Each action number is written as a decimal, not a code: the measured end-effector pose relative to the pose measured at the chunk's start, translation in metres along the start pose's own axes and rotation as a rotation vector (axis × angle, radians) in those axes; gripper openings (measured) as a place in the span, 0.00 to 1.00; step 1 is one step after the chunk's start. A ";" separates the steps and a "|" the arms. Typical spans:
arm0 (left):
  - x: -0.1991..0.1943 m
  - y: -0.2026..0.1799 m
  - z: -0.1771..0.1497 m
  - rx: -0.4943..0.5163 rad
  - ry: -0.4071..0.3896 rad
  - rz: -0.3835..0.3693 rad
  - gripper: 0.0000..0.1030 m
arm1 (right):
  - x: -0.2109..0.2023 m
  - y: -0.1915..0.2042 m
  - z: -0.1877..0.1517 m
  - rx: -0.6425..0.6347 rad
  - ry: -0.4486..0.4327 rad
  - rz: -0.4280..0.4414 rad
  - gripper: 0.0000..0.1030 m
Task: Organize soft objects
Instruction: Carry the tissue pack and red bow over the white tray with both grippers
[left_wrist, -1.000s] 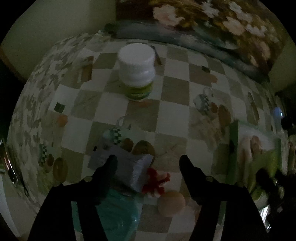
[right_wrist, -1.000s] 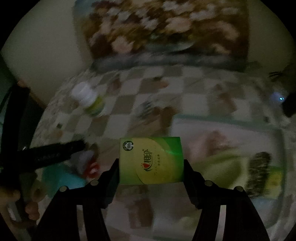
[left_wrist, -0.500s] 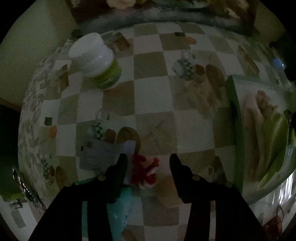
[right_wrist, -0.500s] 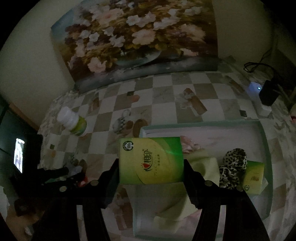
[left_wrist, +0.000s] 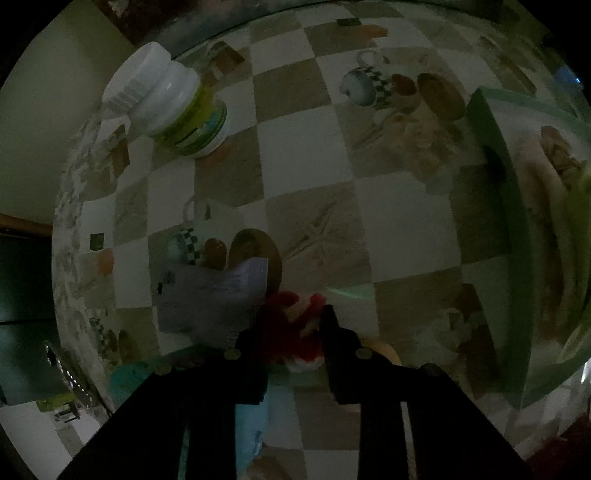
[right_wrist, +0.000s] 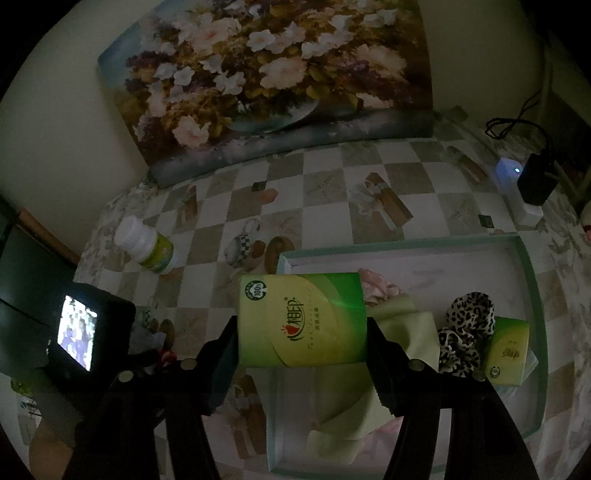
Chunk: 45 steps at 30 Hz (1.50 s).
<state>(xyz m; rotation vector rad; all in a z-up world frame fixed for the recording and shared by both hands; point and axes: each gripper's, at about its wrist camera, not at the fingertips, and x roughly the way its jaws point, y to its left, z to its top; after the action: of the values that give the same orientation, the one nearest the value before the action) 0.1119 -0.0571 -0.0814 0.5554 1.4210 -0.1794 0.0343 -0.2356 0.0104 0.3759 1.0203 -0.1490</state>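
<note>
Right gripper (right_wrist: 302, 341) pinches the green tissue pack (right_wrist: 301, 319) just over the tray's (right_wrist: 402, 244) near-left corner; left gripper (left_wrist: 291, 325) squeezes the red plush (left_wrist: 295, 317).

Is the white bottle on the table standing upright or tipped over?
Upright. The white bottle stands on its base on the checked tablecloth, cap on top; its lean looks like fisheye distortion.
</note>
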 end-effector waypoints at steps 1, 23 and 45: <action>0.000 0.000 0.000 0.000 -0.003 -0.001 0.24 | 0.001 -0.001 0.000 0.000 0.001 0.001 0.64; -0.072 0.025 -0.006 -0.114 -0.204 -0.155 0.23 | -0.003 -0.010 0.002 0.017 -0.021 -0.022 0.64; -0.115 -0.029 0.018 -0.176 -0.343 -0.406 0.23 | -0.016 -0.145 0.006 0.310 -0.045 -0.245 0.64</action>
<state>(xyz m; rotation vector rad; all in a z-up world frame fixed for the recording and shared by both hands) 0.0960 -0.1144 0.0228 0.0777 1.1846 -0.4466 -0.0124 -0.3728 -0.0072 0.5254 0.9975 -0.5384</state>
